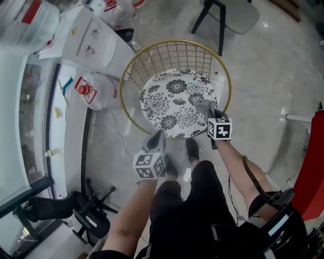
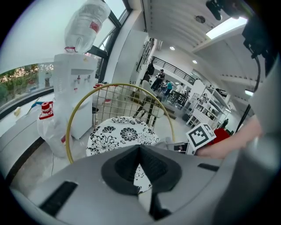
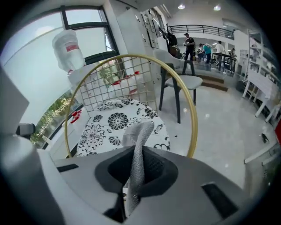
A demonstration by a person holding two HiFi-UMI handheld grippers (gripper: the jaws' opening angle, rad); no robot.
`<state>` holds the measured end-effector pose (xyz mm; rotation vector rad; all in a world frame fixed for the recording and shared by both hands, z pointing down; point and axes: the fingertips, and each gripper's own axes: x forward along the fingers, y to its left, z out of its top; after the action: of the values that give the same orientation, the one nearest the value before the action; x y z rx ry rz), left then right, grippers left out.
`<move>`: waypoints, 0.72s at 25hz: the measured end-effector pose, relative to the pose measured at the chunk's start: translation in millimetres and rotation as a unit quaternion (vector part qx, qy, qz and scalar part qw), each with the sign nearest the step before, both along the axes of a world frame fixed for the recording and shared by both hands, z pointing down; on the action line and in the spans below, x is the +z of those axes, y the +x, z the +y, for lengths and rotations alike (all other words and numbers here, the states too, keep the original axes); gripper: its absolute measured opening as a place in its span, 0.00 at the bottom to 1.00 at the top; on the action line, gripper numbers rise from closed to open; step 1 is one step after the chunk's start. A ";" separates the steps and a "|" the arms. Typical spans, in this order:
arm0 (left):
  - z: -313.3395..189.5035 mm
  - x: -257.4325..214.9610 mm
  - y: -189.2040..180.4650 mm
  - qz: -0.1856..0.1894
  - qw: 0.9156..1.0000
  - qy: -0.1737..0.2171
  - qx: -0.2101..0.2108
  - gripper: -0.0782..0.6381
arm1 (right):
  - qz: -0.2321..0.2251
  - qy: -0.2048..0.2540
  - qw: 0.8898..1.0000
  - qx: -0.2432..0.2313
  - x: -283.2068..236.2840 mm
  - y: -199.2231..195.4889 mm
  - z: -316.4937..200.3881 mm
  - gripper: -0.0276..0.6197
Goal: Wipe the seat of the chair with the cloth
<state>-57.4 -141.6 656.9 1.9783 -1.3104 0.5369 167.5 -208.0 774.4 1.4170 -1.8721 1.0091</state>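
Note:
The chair has a gold wire frame and a round seat with a black-and-white flower print. My right gripper hovers at the seat's right front edge, shut on a grey mesh cloth. In the right gripper view the cloth stands up from between the jaws of the right gripper, with the seat just beyond. My left gripper hangs at the seat's front edge, shut and holding nothing. The left gripper view looks past the left gripper onto the seat.
A white water dispenser and a white plastic bag stand left of the chair. A grey chair is behind it. The person's shoes are just under the seat's front. A black office-chair base lies at lower left.

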 end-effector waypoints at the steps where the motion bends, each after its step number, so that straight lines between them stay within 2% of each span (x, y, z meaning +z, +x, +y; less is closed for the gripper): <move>1: -1.7 -5.1 -0.6 0.000 1.000 0.004 -0.005 0.12 | -0.012 0.004 1.000 -0.013 -7.1 -12.1 0.6 0.08; 5: -6.4 -20.2 -10.5 0.001 0.999 0.017 -0.034 0.12 | -0.065 0.018 0.995 -0.074 -29.8 -71.8 1.5 0.08; 10: 2.9 -13.5 -33.1 0.001 0.998 0.014 -0.059 0.12 | -0.130 0.027 0.981 -0.141 -39.0 -158.2 -7.5 0.08; 15: 12.4 6.2 -63.1 -0.005 0.996 -0.003 -0.084 0.12 | -0.178 0.018 0.969 -0.173 -25.4 -231.6 -22.7 0.08; 18: 16.1 13.1 -76.4 -0.001 0.995 -0.009 -0.096 0.12 | -0.178 0.012 0.966 -0.187 -5.3 -261.0 -35.0 0.08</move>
<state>-133.8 -125.5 670.0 1.8134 -1.4734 0.4565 -93.5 -243.0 769.1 0.8806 -2.3056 1.1005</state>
